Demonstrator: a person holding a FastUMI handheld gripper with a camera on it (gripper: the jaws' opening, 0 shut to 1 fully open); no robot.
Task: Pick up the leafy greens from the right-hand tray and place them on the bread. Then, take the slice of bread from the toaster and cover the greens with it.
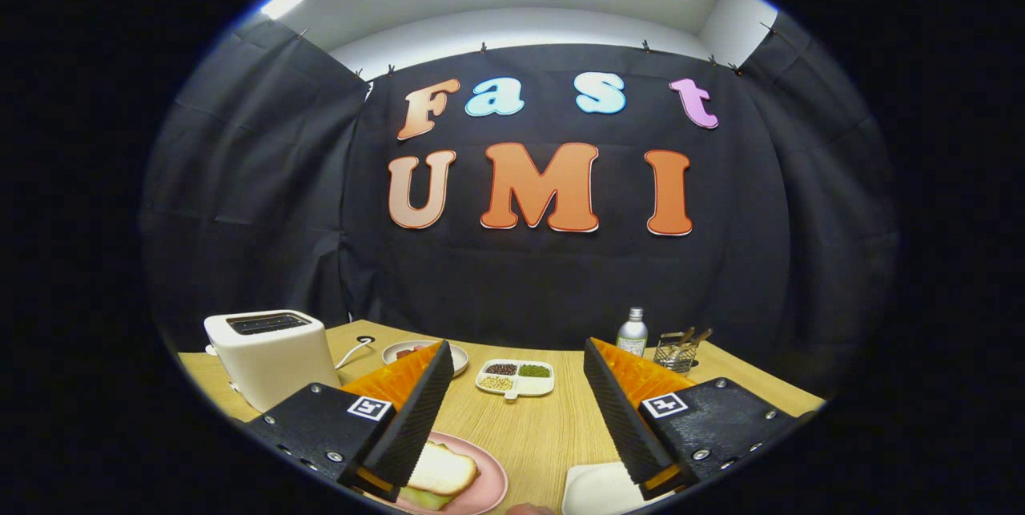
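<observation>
My tongs [512, 411] are spread wide apart with nothing between the fingers, held above a wooden table [552, 427]. Just under my left finger sits a pink plate [488, 491] with a slice of bread [443, 469] on it, and a pale green edge [422, 499] shows beneath the slice; I take that to be the greens already covered, though the finger hides much of the plate. Under my right finger lies a white tray [596, 491], bare where I can see it. The white toaster [268, 355] stands to the left beyond my left finger; I cannot tell whether its slot holds bread.

What could go wrong: my left finger hangs close over the plate, so a careless dip or sideways sweep could knock the top slice askew or push the plate along the table. Drifting left could also clip the toaster.

Further ahead between my fingers is a small divided dish of beans and grains [516, 377]. Behind my left finger is a small white plate [420, 352], beside the toaster's cord [356, 348]. Beyond my right finger stand a little bottle [632, 333] and a glass holder with sticks [675, 351]. None blocks the plate.
</observation>
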